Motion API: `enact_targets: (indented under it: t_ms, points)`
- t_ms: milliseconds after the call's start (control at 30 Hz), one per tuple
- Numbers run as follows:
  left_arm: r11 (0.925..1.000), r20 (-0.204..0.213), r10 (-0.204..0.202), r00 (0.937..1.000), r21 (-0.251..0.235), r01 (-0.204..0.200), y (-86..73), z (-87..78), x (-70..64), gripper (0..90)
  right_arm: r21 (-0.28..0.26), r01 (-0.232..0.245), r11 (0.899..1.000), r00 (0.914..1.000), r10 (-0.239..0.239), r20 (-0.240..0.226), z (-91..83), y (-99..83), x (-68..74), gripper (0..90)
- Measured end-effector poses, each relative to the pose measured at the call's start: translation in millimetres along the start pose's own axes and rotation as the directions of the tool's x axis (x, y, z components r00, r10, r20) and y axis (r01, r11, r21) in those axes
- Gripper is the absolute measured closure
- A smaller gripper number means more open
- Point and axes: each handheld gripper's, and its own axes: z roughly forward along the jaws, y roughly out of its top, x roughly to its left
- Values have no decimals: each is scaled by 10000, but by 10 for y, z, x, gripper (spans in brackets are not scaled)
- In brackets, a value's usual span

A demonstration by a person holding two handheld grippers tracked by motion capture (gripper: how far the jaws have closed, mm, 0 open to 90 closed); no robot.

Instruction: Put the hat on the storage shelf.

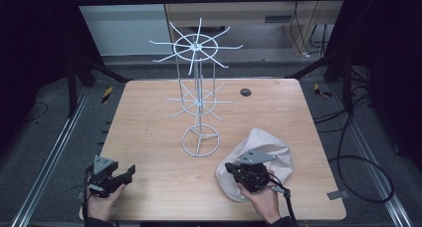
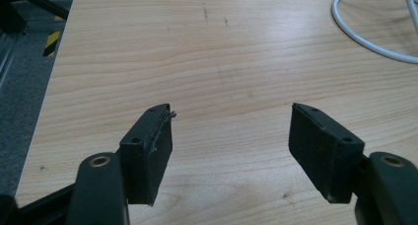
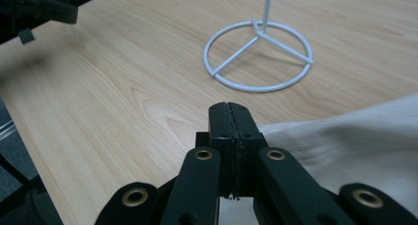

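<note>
1. Crumpled off-white cloth (image 1: 268, 152) lay at table's (image 1: 149, 137) near right corner, directly under and beside right gripper (image 1: 233, 168), far from left gripper (image 1: 130, 171).
2. Right jaws pressed together, with no cloth seen between; left jaws spread wide over bare wood.
3. White wire rack (image 1: 199, 102) stood just beyond cloth.
4. Cloth's near edge hidden beneath hand.

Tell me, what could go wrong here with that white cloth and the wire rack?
1. The right tongs are shut beside the white cloth, seemingly with nothing between them; lifting now would probably leave the cloth on the table.
2. The wire rack is tall and thin on a small ring base; a snagged cloth could tip it.
3. The left tongs hang open far from the rack, too far to steady it.
</note>
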Motion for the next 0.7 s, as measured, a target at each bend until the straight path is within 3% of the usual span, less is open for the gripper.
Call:
enact_targets:
  t_ms: [233,333,700]
  points:
    - [9999,-37,105,9999,91,-105,0,10,-5,330,343,216,9992,9994,-225,256,182,30,38,900]
    - [9999,-39,105,9999,68,-105,0,7,-3,330,751,215,9969,9993,-238,303,260,3,51,900]
    - [9999,-43,127,9999,65,-127,0,3,-5,329,1093,188,9938,9995,-213,223,170,-102,45,900]
